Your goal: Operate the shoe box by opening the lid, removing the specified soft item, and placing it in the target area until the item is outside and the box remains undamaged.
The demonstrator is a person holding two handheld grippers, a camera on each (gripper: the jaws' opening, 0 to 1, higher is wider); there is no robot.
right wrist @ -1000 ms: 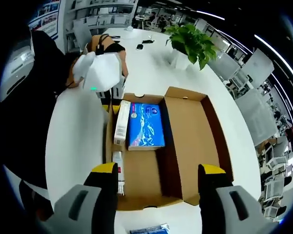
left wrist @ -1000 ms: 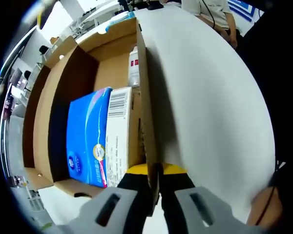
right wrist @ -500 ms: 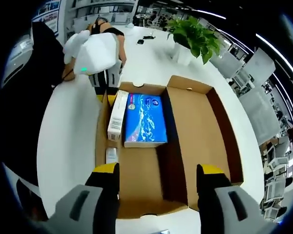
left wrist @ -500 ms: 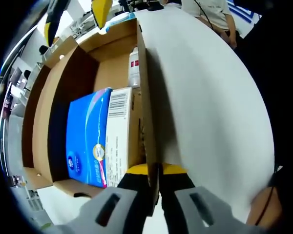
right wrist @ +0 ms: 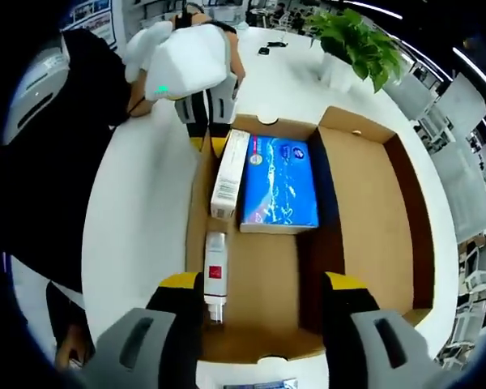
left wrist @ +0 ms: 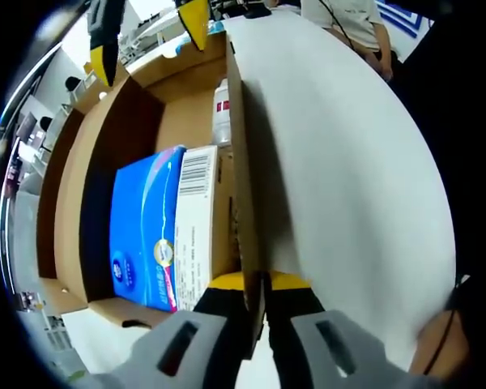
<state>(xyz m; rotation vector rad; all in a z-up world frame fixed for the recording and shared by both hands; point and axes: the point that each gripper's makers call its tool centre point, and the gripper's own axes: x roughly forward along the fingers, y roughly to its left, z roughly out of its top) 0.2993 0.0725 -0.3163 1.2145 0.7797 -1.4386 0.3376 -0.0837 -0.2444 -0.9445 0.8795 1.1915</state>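
Note:
The brown shoe box (right wrist: 251,344) lies open on a white table, its lid (right wrist: 373,211) folded flat to the right. Inside lie a blue soft tissue pack (right wrist: 279,182) (left wrist: 142,235), a white barcoded carton (right wrist: 229,174) (left wrist: 196,219) and a small white bottle (right wrist: 215,275) (left wrist: 221,113). My left gripper (left wrist: 255,284) (right wrist: 209,144) is shut on the box's side wall (left wrist: 241,162). My right gripper (right wrist: 263,288) (left wrist: 150,36) hovers open above the near end of the box, over the bottle, touching nothing.
The white table (left wrist: 340,178) stretches beside the box. A potted plant (right wrist: 356,44) stands at its far end. A person in dark clothes (right wrist: 57,162) is on the left. A small blue packet (right wrist: 259,382) lies by the box's near end.
My right gripper has moved in over the box, and its yellow tips now show further in at the top of the left gripper view. The left gripper still holds the wall.

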